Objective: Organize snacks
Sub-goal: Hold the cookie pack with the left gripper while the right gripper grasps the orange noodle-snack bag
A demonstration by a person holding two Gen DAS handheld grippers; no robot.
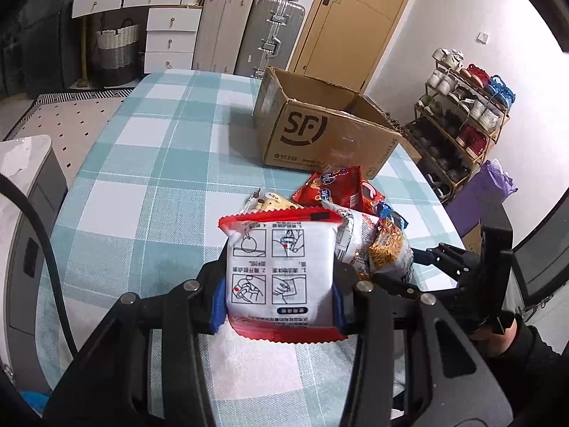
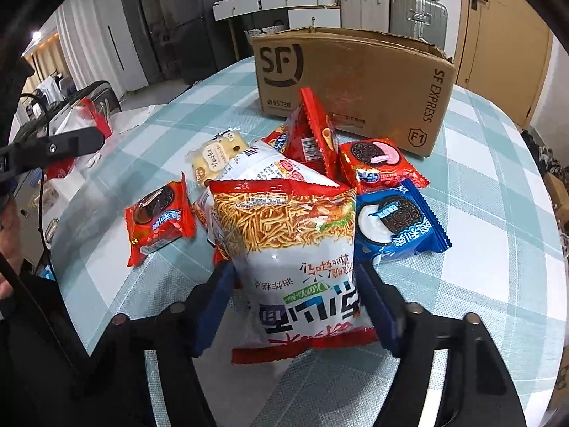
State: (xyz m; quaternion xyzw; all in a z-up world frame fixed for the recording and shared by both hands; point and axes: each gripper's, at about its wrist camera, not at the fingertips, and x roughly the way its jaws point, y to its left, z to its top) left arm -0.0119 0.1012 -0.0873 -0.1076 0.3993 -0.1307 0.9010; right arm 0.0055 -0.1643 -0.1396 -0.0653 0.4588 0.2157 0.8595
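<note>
My left gripper [image 1: 281, 291] is shut on a white packet with red edges and printed diagrams [image 1: 282, 267], held above the checked table. My right gripper [image 2: 297, 295] is shut on a big white and red bag of crispy noodle snack [image 2: 291, 249]; that bag also shows in the left wrist view [image 1: 377, 245]. Around it lie a red cookie pack at the left [image 2: 158, 219], a blue cookie pack [image 2: 398, 220], another red cookie pack [image 2: 378, 163], a cream biscuit pack [image 2: 217, 158] and a red bag [image 2: 313, 131]. An open SF cardboard box [image 2: 355, 85] stands behind the pile.
The table has a blue and white checked cloth [image 1: 149, 163]. A shoe rack [image 1: 462, 121] stands to the right of the table, and drawers and suitcases [image 1: 245, 25] stand at the far wall. A grey cabinet [image 1: 25, 213] is at the left.
</note>
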